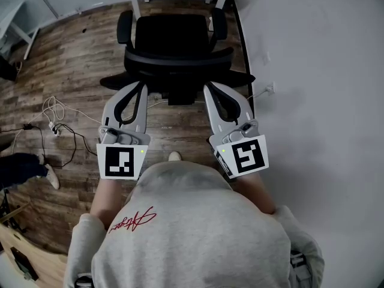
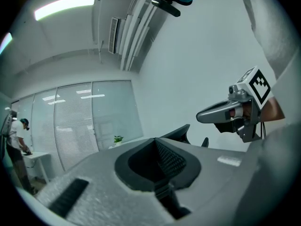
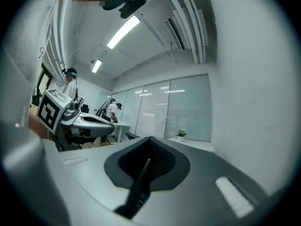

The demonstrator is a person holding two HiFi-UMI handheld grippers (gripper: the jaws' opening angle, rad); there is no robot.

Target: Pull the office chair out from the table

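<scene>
Wooden floor [image 1: 66, 71] fills the left and middle of the head view, and a white wall [image 1: 312, 53] runs down its right side. At the top edge stand the white legs of the bench [image 1: 134, 2]. The black office chair [image 1: 174, 44] sits just in front of those legs, seat toward the bench and backrest [image 1: 180, 59] toward the person.

Both claws point level at the backrest's near edge. The left claw [image 1: 142, 87] has its jaws together with nothing between them, and its tip is at the left end of the backrest rim. The right claw [image 1: 208, 89] is likewise closed and empty, at the right end of the rim. From above it is not clear whether either tip presses on the rim.

On the chair's right, a base leg [image 1: 240, 77] reaches close to the foot of the wall. Bare planks lie open between the chair and the person's shoe [image 1: 174, 156]. To the left, loose cables [image 1: 57, 122] lie on the floor well apart from the chair. A wall socket [image 1: 273, 89] sits low on the wall beside the right claw.
</scene>
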